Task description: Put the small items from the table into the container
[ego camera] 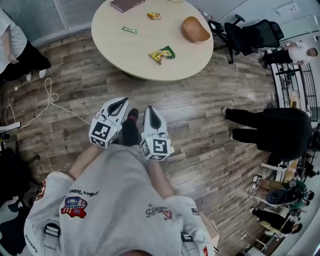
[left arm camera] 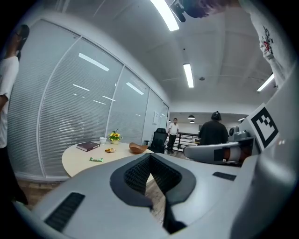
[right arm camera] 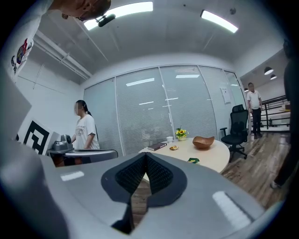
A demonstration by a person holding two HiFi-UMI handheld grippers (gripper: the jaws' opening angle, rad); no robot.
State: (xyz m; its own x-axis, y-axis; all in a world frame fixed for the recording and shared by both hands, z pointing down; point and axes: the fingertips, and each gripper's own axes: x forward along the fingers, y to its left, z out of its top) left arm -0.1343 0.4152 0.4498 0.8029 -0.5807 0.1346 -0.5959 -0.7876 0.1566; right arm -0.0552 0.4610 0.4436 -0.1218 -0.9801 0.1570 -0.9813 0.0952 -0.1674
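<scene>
A round beige table stands ahead of me. On it lie a green packet, an orange snack, a yellow-green packet and a dark red book. A brown wooden bowl sits at the table's right side. Close to my body, over the wood floor, my left gripper and right gripper are side by side. Both are shut with nothing held and point toward the table. In the left gripper view the bowl and green packet appear beyond the closed jaws. The bowl also shows in the right gripper view.
A black office chair stands right of the table. A person in dark clothes stands at the right, another person at the far left. A white cable lies on the floor. A small flower pot sits on the table's far side.
</scene>
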